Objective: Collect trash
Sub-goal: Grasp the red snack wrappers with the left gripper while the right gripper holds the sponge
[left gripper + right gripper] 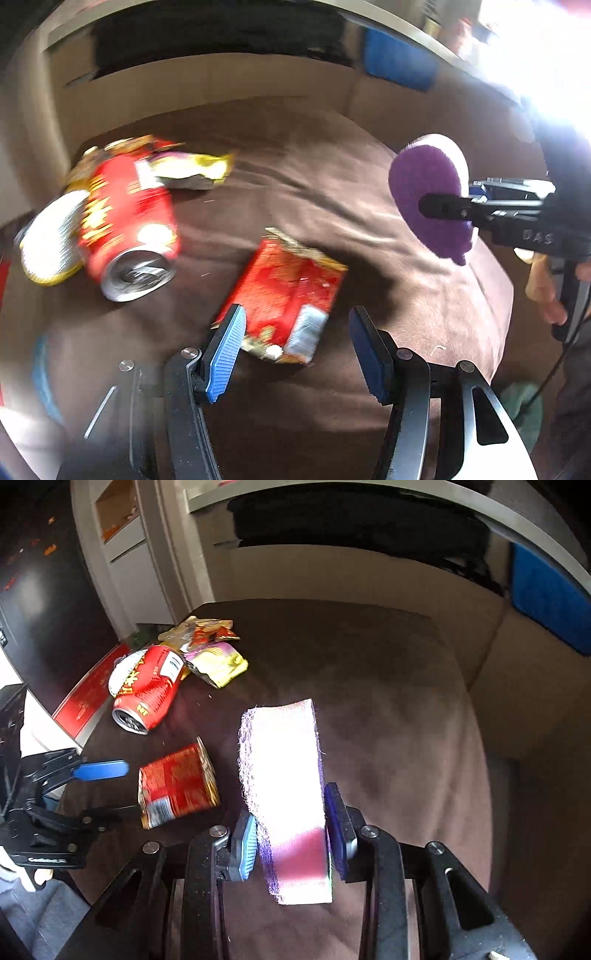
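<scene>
Glare washes out the sponge clamped upright between the right gripper pads, its purple scrub edge just showing. The left gripper hangs spread wide over a red wrapper on the brown tablecloth. Farther off, near the table's far-left edge, lie a blurred red can and crumpled wrappers; the cloth to the right is bare.

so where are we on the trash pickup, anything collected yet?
Nothing visibly collected; no bin in view. In hand: the right gripper is shut on a purple sponge, lifted above the brown cloth. The left gripper is open over the red wrapper. Left: that wrapper, the red can and the yellow wrappers behind it.
</scene>
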Tool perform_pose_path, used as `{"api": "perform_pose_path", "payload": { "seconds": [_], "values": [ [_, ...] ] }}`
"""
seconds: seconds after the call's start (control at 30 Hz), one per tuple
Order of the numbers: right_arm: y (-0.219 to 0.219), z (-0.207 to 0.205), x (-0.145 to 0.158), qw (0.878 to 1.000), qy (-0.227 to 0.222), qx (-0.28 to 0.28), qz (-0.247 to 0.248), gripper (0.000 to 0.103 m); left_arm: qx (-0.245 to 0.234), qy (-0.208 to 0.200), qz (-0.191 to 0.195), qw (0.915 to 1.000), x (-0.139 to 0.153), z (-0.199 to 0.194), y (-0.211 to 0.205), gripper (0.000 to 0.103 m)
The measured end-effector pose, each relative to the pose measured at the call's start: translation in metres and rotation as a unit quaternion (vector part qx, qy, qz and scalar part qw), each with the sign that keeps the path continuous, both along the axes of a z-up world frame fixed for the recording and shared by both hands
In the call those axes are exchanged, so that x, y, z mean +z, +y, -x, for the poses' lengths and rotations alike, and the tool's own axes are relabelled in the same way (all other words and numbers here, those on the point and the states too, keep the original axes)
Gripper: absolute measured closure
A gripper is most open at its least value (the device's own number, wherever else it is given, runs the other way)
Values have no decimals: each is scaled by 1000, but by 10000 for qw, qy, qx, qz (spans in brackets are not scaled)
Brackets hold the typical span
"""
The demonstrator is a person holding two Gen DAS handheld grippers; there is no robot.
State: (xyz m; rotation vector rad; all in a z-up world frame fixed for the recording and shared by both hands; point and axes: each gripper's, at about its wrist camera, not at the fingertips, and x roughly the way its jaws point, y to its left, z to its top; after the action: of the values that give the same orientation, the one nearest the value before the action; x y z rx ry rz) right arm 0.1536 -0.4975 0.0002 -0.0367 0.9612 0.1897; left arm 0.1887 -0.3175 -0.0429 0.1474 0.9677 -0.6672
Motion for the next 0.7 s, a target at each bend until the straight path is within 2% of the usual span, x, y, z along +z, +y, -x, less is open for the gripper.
{"api": "perform_pose_path", "payload": {
  "seconds": [0.13, 0.43, 0.7],
  "values": [
    [-17, 13, 0, 9998, -47, -202, -81, 74, -180, -178, -429, 9988, -10, -3, -20, 44],
    [-33, 17, -11, 9985, -11, -461, -288, 73, -375, -475, -818, 9948, -24, -8, -38, 44],
    [-28, 14, -19, 9975, 88, -517, -466, 74, -264, -380, -718, 9963, -24, -22, -37, 44]
  ]
}}
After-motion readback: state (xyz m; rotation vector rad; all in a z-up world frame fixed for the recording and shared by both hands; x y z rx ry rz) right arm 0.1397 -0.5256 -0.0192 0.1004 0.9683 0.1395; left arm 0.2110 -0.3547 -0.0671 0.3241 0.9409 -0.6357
